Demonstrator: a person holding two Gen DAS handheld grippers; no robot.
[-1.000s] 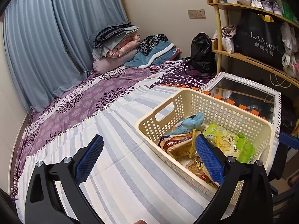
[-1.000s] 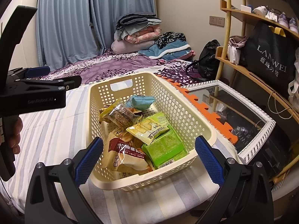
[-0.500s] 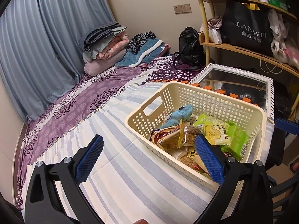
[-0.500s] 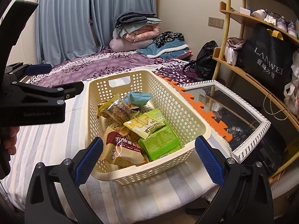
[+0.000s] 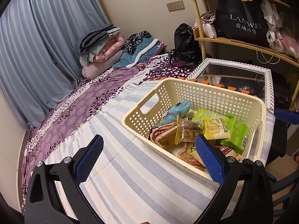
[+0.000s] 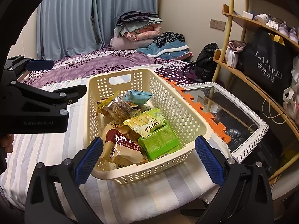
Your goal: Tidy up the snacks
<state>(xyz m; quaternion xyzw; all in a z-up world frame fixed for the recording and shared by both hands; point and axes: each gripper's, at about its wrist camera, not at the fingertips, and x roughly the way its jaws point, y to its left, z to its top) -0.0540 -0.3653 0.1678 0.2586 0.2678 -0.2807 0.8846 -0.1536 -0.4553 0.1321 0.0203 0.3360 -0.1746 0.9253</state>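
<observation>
Left of the basket (image 6: pixel 188 115) the striped sheet (image 5: pixel 130 177) lies bare, room for my left gripper (image 5: pixel 149 155), which hangs wide open. The basket's open top lets my spread right gripper (image 6: pixel 148 154) down onto piled snack packets (image 6: pixel 138 130). Right of the basket, a framed mirror (image 6: pixel 248 115) lies close beside it.

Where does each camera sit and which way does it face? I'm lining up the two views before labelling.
Left wrist: rides the left gripper, facing across the striped sheet toward the basket at right; its own two open blue-padded fingers show, plus a blue pad at the right edge.
Right wrist: rides the right gripper, facing straight along the basket; its own open fingers and the left gripper's black body show.
Shared: basket of snacks, green packet, mirror.
</observation>
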